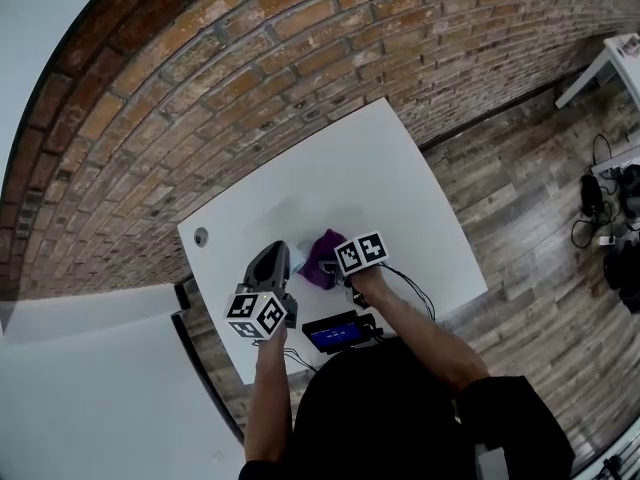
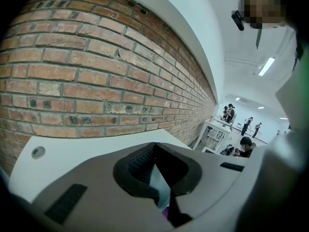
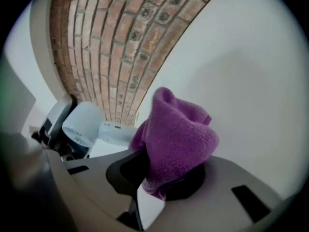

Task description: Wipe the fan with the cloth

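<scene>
Purple cloth [image 3: 178,134] bunches between the right gripper's [image 3: 161,178] pinching fingers [image 3: 120,170]; left gripper's [image 2: 155,151] fingers press together.

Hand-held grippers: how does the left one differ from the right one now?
The right hand-held gripper is shut on the purple cloth; the left hand-held gripper has jaws together without cloth. The left sits nearer the person than the right. Both are above the white table.

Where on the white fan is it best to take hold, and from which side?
Grip the fan by its slim handle, from the free end near the purple cloth: it seems narrow enough for fingers, while the round head looks too wide.
</scene>
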The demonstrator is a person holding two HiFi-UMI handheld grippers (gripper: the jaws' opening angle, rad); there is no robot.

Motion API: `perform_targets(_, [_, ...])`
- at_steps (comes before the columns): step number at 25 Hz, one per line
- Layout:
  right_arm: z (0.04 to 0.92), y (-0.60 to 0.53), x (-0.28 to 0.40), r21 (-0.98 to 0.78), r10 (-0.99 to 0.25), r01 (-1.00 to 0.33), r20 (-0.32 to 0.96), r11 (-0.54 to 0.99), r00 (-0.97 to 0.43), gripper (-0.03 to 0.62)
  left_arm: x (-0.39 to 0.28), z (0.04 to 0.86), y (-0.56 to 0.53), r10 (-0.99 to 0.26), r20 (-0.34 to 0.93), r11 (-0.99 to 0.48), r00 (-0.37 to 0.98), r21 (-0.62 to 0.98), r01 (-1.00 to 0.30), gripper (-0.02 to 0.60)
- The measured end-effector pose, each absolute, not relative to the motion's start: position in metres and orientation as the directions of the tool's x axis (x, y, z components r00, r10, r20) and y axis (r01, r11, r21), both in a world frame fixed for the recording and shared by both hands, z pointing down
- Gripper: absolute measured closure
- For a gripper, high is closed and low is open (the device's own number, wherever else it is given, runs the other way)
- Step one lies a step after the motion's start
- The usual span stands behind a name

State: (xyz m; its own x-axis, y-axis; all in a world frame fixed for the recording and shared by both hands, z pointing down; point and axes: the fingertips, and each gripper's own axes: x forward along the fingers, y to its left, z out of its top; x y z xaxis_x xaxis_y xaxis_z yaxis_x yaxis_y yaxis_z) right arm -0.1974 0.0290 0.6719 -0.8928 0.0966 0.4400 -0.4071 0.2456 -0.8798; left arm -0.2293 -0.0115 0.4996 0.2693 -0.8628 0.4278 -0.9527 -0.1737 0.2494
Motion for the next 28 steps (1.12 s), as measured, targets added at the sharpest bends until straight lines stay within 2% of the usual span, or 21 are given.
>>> perform_targets(4, [0.659, -0.007, -0.175, -0.836, -0.038, -0.476, 0.485, 0.274, -0.874, 0.522, -0.229, 0.5, -0.012, -0.862, 0.428, -0.177, 0.272, 0.25, -0.952, 0.577])
perform_targets(6, [0.621, -0.029, -0.176, -0.879, -0.128, -0.387, 0.366, 0.277, -0.922, 0.522, -0.23, 0.5, -0.013, -0.862, 0.427, -0.178, 0.272, 0.247, -0.952, 0.577])
perform_targets(8, [0.579, -0.042, -0.187, -0.938, -0.171, -0.231, 0.19, 0.259, -0.967, 0.522, -0.23, 0.5, -0.013, -0.863, 0.425, -0.178, 0.271, 0.245, -0.953, 0.577])
perform_targets(10, [0.558, -0.039, -0.203, -0.968, -0.153, -0.119, 0.086, 0.222, -0.985, 0.522, -0.23, 0.499, -0.012, -0.865, 0.424, -0.177, 0.269, 0.243, -0.954, 0.577])
perform_targets(11, [0.559, -0.034, -0.211, -0.974, -0.131, -0.103, 0.077, 0.203, -0.988, 0.522, -0.23, 0.499, -0.012, -0.865, 0.424, -0.176, 0.268, 0.243, -0.954, 0.577])
perform_targets(16, [0.622, -0.024, -0.218, -0.961, -0.091, -0.246, 0.236, 0.128, -0.968, 0.522, -0.229, 0.5, -0.012, -0.866, 0.422, -0.177, 0.268, 0.243, -0.954, 0.577])
perform_targets(20, [0.669, -0.018, -0.208, -0.875, -0.006, -0.434, 0.443, 0.213, -0.896, 0.522, -0.23, 0.499, -0.012, -0.869, 0.418, -0.174, 0.264, 0.242, -0.955, 0.577])
perform_targets(23, [0.674, -0.013, -0.199, -0.774, 0.073, -0.497, 0.565, 0.392, -0.822, 0.522, -0.23, 0.499, -0.012, -0.869, 0.417, -0.175, 0.267, 0.246, -0.953, 0.577])
perform_targets(25, [0.67, -0.016, -0.188, -0.644, 0.062, -0.527, 0.664, 0.555, -0.745, 0.522, -0.23, 0.499, -0.012, -0.869, 0.416, -0.175, 0.27, 0.251, -0.952, 0.577])
perform_targets(27, [0.652, -0.023, -0.184, -0.614, 0.01, -0.519, 0.651, 0.594, -0.759, 0.522, -0.23, 0.5, -0.011, -0.869, 0.414, -0.176, 0.271, 0.254, -0.951, 0.577])
perform_targets(28, [0.633, -0.027, -0.187, -0.668, -0.008, -0.485, 0.583, 0.564, -0.812, 0.522, -0.23, 0.499, -0.011, -0.87, 0.413, -0.176, 0.27, 0.253, -0.951, 0.577])
